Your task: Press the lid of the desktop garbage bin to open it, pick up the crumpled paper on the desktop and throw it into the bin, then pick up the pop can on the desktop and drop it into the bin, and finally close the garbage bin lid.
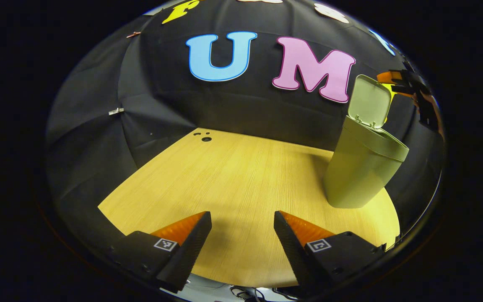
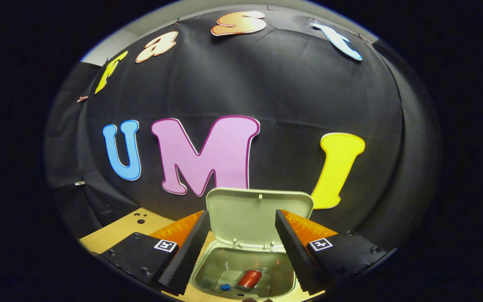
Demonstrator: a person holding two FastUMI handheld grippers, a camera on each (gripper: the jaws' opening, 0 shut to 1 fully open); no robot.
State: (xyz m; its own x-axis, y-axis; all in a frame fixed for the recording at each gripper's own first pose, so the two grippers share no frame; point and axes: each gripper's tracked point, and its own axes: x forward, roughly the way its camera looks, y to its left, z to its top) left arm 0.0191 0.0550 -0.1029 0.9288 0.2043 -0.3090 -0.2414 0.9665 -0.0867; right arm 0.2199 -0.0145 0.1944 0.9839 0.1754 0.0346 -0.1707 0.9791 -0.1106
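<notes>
your right gripper [image 2: 239,247] is open over the pale green plastic bin [image 2: 208,268], lid [image 2: 258,214] up, red pop can [image 2: 249,279] inside. left gripper [image 1: 242,239] open & empty above the wood table [image 1: 233,176].

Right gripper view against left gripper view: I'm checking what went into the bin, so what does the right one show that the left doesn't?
Right gripper view: looking down into the open bin, a red can and a small blue scrap lie on its floor, seen between the open right hand-held gripper.

Left gripper view: the bin's outer wall, the bare tabletop, the open left hand-held gripper, and the right one beyond the lid.

Both: the raised lid, the table and the black cloth wall.
</notes>
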